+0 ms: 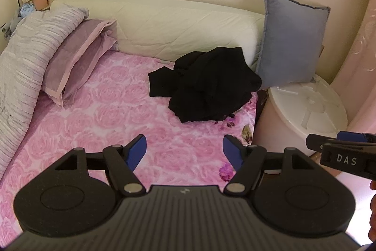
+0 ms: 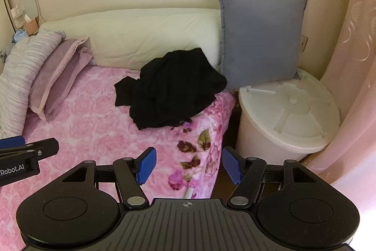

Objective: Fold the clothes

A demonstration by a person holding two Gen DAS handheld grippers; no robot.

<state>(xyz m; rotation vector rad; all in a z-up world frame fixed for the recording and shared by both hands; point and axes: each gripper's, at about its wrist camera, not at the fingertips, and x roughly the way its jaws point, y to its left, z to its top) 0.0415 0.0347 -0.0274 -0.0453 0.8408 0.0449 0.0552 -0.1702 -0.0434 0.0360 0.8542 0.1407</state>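
A crumpled black garment [image 1: 204, 84] lies in a heap on the pink rose-patterned bed cover [image 1: 112, 114], near the bed's right edge. It also shows in the right wrist view [image 2: 171, 86]. My left gripper [image 1: 184, 152] is open and empty, held above the cover, short of the garment. My right gripper [image 2: 188, 165] is open and empty, over the bed's right corner. Each gripper shows at the edge of the other's view.
A blue cushion [image 1: 293, 39] leans on the wall behind the garment. A white round bin [image 2: 289, 114] stands right of the bed. A purple pillow [image 1: 77, 58], a grey striped quilt [image 1: 25, 58] and a cream bolster [image 1: 178, 25] lie at the left and back.
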